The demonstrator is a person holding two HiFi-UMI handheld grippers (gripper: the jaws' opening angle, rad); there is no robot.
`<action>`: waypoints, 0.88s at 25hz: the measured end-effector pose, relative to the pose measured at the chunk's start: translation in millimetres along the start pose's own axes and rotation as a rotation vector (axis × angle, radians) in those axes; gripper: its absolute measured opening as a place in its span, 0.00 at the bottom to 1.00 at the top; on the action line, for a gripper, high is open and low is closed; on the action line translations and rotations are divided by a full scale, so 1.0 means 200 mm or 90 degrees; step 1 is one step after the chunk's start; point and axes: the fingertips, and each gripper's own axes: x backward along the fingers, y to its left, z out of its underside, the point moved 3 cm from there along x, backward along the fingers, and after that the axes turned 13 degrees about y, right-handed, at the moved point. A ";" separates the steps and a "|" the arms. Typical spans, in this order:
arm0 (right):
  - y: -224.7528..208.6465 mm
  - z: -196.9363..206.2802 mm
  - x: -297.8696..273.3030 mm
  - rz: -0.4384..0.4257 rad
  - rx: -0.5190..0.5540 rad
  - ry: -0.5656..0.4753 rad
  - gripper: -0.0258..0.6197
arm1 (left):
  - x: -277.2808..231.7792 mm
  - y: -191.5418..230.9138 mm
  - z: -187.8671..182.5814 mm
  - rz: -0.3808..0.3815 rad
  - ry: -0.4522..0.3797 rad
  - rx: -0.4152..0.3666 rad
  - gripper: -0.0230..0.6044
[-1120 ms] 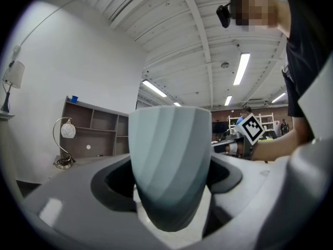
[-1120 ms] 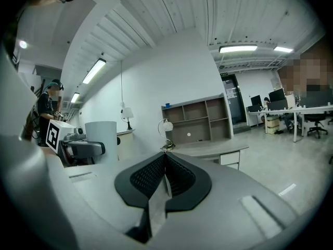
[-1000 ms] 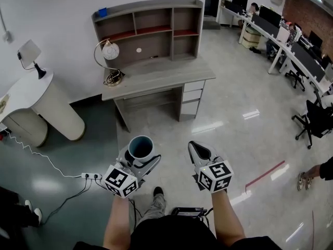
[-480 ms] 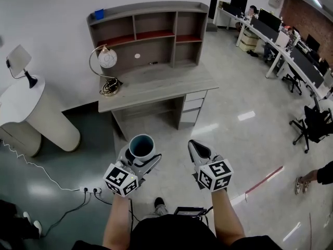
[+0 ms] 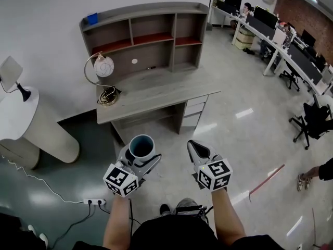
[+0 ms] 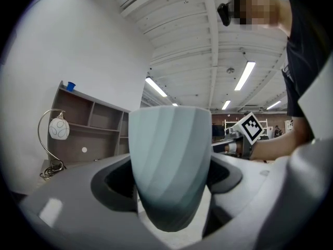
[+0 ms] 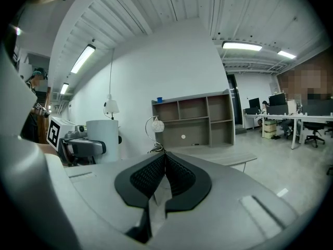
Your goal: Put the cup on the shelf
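A pale blue-grey cup (image 5: pixel 141 146) with a dark inside stands upright between the jaws of my left gripper (image 5: pixel 136 159), which is shut on it; in the left gripper view the cup (image 6: pixel 169 163) fills the middle and the pads press its sides. My right gripper (image 5: pixel 197 151) is shut with nothing in it, its jaws meeting in the right gripper view (image 7: pixel 165 172). Ahead stands a grey desk (image 5: pixel 156 94) with a shelf unit (image 5: pixel 143 33) of open compartments on top. Both grippers hang over the floor, well short of the desk.
A globe desk lamp (image 5: pixel 101 66) and cable sit on the desk's left end. A small blue object (image 5: pixel 92 19) rests on the shelf top. A white rounded counter (image 5: pixel 31 124) with a lamp is to the left. A power strip (image 5: pixel 94 201) lies on the floor. Office desks and chairs (image 5: pixel 312 121) stand at right.
The desk and shelf have shifted left and nearer in the head view as the person moves forward. Both grippers keep their pose, with the cup still held.
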 end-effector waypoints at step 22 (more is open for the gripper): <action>-0.62 -0.42 -0.73 -0.059 0.019 0.010 0.06 | -0.65 0.66 -0.25 -0.073 -0.001 0.019 0.63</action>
